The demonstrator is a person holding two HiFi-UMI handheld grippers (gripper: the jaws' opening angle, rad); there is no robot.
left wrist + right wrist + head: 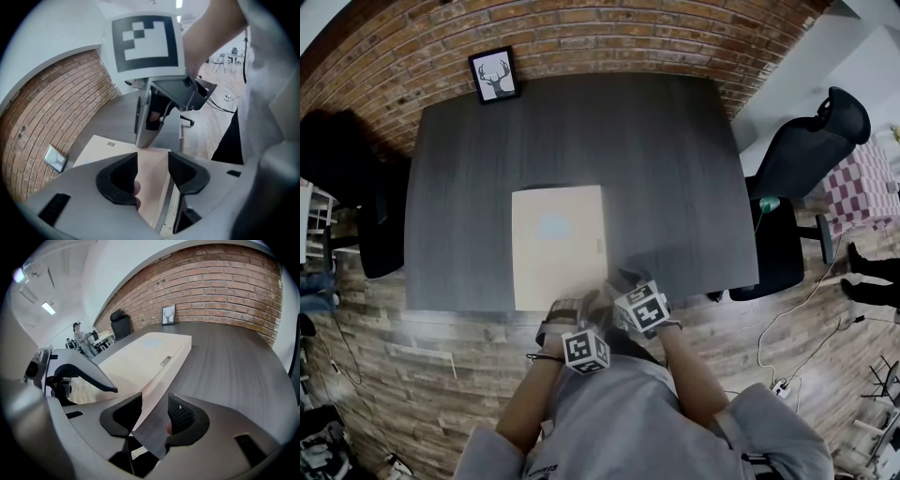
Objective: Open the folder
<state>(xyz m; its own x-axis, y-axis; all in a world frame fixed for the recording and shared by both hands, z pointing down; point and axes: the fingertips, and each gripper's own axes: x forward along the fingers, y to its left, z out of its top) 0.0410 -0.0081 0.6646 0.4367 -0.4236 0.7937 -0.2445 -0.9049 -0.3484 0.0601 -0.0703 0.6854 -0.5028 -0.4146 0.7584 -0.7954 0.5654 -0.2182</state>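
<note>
1. The cream folder [558, 246] is laid closed at the near edge of the dark table [675, 169].
2. The left gripper [152, 174] and right gripper [152, 412] are held released, astride its near right corner.
3. A grasp is being set up; the cover edge, apparently ungripped, must be pinched and lifted.

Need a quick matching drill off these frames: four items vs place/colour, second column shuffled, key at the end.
Column 1
1. folder
2. framed picture
3. office chair
4. table

Column 2
A. black, standing off the table's right side
B. dark grey, wood-grain top
C. cream, lying flat near the table's near edge
D. at the table's far left corner, by the brick wall

Pairs: 1-C, 2-D, 3-A, 4-B
</note>
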